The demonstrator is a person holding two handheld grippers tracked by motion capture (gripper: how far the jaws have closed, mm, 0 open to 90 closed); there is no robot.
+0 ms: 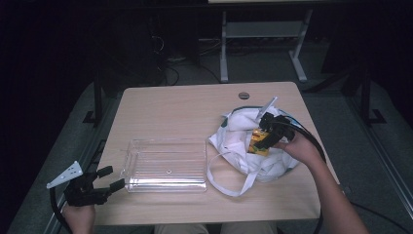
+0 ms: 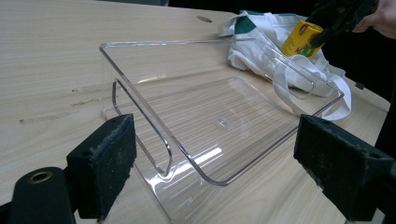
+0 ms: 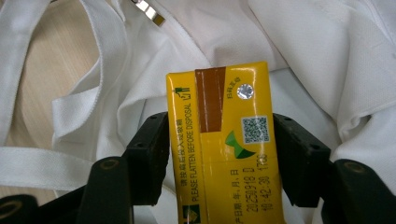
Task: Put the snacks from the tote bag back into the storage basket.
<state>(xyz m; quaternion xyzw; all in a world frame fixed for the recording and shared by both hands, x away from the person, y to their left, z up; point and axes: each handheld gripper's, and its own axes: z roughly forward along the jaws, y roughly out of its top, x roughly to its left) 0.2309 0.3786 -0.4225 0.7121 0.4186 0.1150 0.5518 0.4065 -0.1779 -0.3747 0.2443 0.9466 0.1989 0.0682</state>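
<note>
The right gripper (image 3: pixel 217 158) is clamped on a small yellow drink carton (image 3: pixel 229 144), one black pad flat against each narrow side, the carton's printed top face and foil straw hole turned up toward the camera. That side-on pinch looks chosen so the box cannot twist as it comes up. In the high view the right gripper (image 1: pixel 271 132) sits over the mouth of a crumpled white cloth tote bag with green trim (image 1: pixel 238 127), and the carton (image 1: pixel 258 144) is just clear of the folds, so I read this as the lift out of the bag. The bag's long white strap (image 1: pixel 229 181) loops loosely toward the near edge of the pale wooden table (image 1: pixel 170 105).

Over on the other side, the left gripper (image 1: pixel 108 177) rests at the table's near left corner, jaws wide apart and holding nothing. They frame the near corner of a clear plastic rectangular tray (image 2: pixel 154 121) without touching it. My guess is that it waits there to steady the tray (image 1: pixel 165 163), which lies empty just beside the bag, the likely landing spot for the carton.
</note>
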